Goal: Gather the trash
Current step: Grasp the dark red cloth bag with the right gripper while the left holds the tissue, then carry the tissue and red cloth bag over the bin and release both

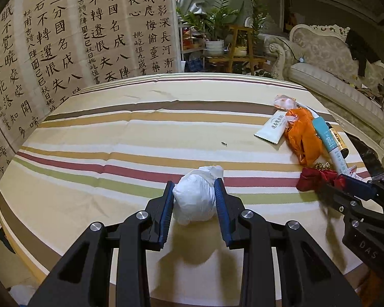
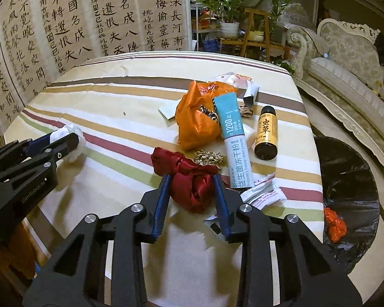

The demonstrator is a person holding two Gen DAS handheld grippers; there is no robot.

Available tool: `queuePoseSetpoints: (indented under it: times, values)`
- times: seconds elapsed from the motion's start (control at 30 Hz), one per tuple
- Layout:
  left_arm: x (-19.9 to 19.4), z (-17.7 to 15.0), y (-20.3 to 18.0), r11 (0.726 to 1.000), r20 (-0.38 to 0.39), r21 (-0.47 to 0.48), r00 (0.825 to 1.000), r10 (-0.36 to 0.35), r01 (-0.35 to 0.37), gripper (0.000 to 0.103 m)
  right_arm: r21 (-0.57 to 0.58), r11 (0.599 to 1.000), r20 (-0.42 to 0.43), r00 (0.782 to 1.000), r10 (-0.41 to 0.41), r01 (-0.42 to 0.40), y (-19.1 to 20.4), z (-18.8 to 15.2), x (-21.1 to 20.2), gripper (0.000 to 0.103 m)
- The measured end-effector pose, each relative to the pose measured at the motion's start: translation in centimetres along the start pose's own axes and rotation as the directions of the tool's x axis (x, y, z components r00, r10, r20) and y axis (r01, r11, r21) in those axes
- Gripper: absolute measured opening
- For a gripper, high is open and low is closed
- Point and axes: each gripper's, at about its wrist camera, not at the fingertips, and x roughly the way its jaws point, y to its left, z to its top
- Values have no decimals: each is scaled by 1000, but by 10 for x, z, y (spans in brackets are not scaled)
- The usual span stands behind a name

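Item: trash collection at a striped table (image 2: 94, 199), part done.

Left gripper (image 1: 194, 192): narrowed on a white paper wad (image 1: 195, 197), which is seen pressed between the two blue pads and judged to be lifted just clear of the cloth, a shadow lying beneath it.

Right gripper (image 2: 192, 189): drawn in around a red cloth bundle (image 2: 189, 179); both pads are seen against its sides, so it is judged gripped. The bundle lies at the near edge of the pile; whether it is off the cloth cannot be told.

Bin: a black-lined trash bin (image 2: 350, 179) is seen on the floor just past the table's right edge. One orange scrap (image 2: 334, 223) is already inside, counted as collected.

Left on the table, grouped at the right side:
- an orange plastic bag (image 2: 194, 120), crumpled;
- a teal and white box (image 2: 233, 138), lying flat against the bag;
- a small brown bottle (image 2: 266, 133), on its side, just beside the box;
- a gold ornament (image 2: 208, 157), touching the red bundle;
- a white sachet (image 1: 271, 128) and small torn wrappers (image 2: 262, 192) near the right gripper.

Remaining, as judged: two held items are to be carried to the bin, then the listed pieces are to be picked up. Most of the work is still to be done.
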Motion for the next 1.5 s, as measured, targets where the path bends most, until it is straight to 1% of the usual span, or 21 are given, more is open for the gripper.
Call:
queuePoseSetpoints:
  times: [0.17,0.4,0.6,0.8,1.0,1.07,1.23,1.5]
  values:
    - [-2,1,-1,1000,6,-2,1000,-4,4,32,-1,1000,10,1000,12,-12,2,-2,-4,21]
    - [-8,1,-3,1000,22,-9,1000,-14,14,32,2,1000,55,998,20,-20,3,-2,-21,20]
    - [-17,4,-14,999,54,-2,998,-38,38,32,41,999,108,994,-4,-1,-14,0,-41,20]
    - [-27,10,-42,996,90,32,992,-88,85,32,106,992,149,986,-79,63,-45,-5,-59,20]
    - [-36,17,-75,988,121,67,982,-148,141,32,186,968,178,964,-199,166,-88,-17,-75,20]
    - [-37,19,-86,984,127,80,978,-167,158,32,214,960,176,959,-222,183,-102,-21,-77,20]
    - [-38,23,-124,968,119,130,966,-229,214,32,294,926,167,942,-292,236,-141,-34,-84,20]
    - [-41,29,-188,937,136,237,946,-294,257,32,382,880,146,922,-357,281,-190,-52,-89,20]
